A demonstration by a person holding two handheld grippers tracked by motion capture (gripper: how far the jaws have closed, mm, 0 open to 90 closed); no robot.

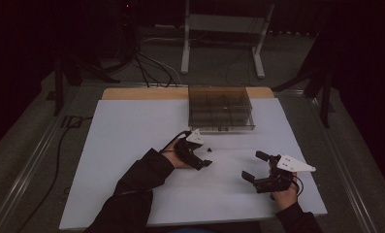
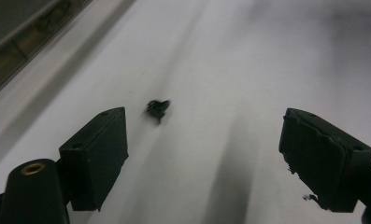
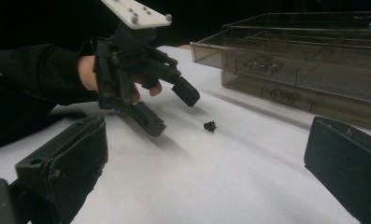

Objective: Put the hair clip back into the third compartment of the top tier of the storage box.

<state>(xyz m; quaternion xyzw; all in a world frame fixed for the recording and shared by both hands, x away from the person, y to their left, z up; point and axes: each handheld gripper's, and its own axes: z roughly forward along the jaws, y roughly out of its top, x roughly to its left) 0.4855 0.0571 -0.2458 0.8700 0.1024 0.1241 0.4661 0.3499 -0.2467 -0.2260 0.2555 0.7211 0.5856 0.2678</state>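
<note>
High view: the left gripper [image 1: 205, 156] hovers over the white table [image 1: 132, 145], jaws apart, a small black part [image 1: 209, 149] lying just beside its tips – nothing held. The right gripper [image 1: 254, 166] sits well apart, jaws spread and empty. A clear box [image 1: 220, 108] stands behind.

Left gripper view: the part [image 2: 157, 108] lies blurred ahead, nearer one jaw.

Right gripper view – the part [image 3: 210, 125] rests between the left gripper [image 3: 171, 112] and the box [image 3: 304, 65].

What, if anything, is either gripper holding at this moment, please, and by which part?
Nothing is held. The left gripper stands open beside the small black part, which lies free on the white table, apart from its fingers. The right gripper is open and empty.
</note>
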